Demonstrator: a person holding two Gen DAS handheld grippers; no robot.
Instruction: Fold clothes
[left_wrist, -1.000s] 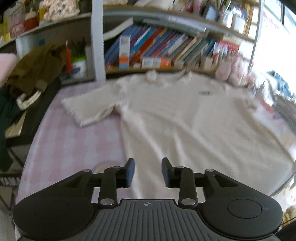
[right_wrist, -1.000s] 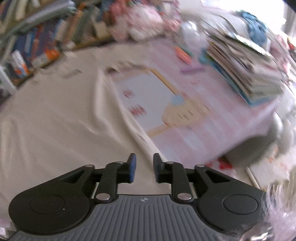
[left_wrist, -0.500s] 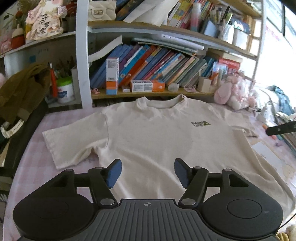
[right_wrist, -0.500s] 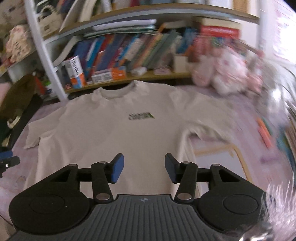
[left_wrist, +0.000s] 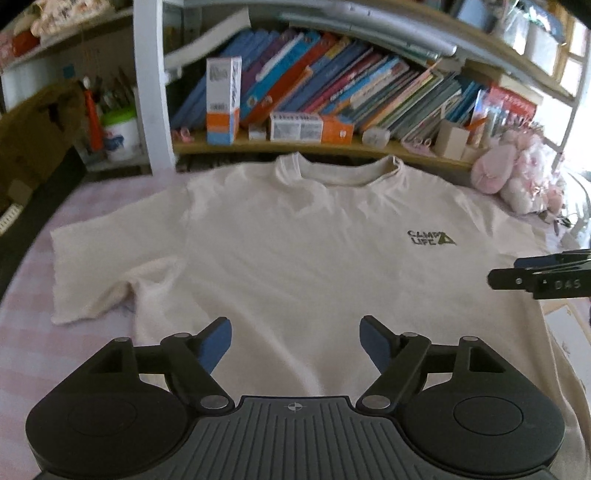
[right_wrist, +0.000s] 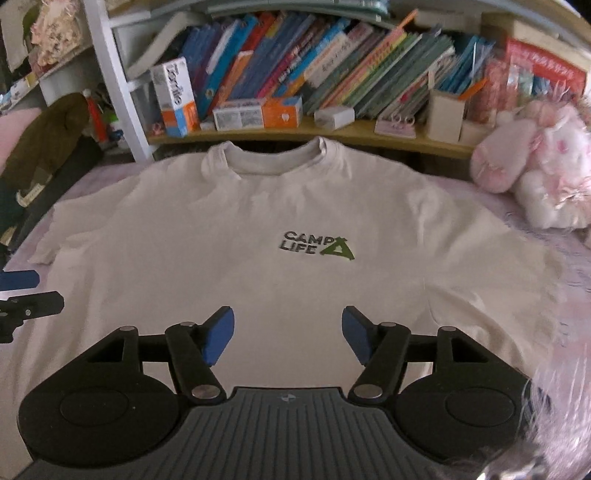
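T-shirt (left_wrist: 295, 258) first: it is white and lies flat, front side up, on a pink checked worktop (left_wrist: 44, 350). Its neck (left_wrist: 336, 171) points away, toward the bookshelf (left_wrist: 332, 110). Its bottom edge is close to the person, hidden under the two tools. So the long way of the shirt runs from near to far, right in front of both tools. A small green and black logo (right_wrist: 316, 245) sits on the chest.

The left hand-held gripper (left_wrist: 295, 341) hangs over the lower left part of the shirt. Its blue pads (left_wrist: 216, 343) are spread wide and have just been opening. Nothing is between them. They do not seem to touch the cloth. The left sleeve (left_wrist: 96, 266) sticks out to the side, a bit crumpled, and this tool is the nearer one to it.

The right hand-held gripper (right_wrist: 288, 334) hangs over the lower middle of the shirt, below the logo. Its pads are spread too and have just been opening, with nothing between them. The right sleeve (right_wrist: 517, 266) lies off to its right, near a pink fluffy toy (right_wrist: 535, 166).

No fold is made yet, I think. Each tool probably needs to go down to its own side of the shirt and pinch the cloth there.
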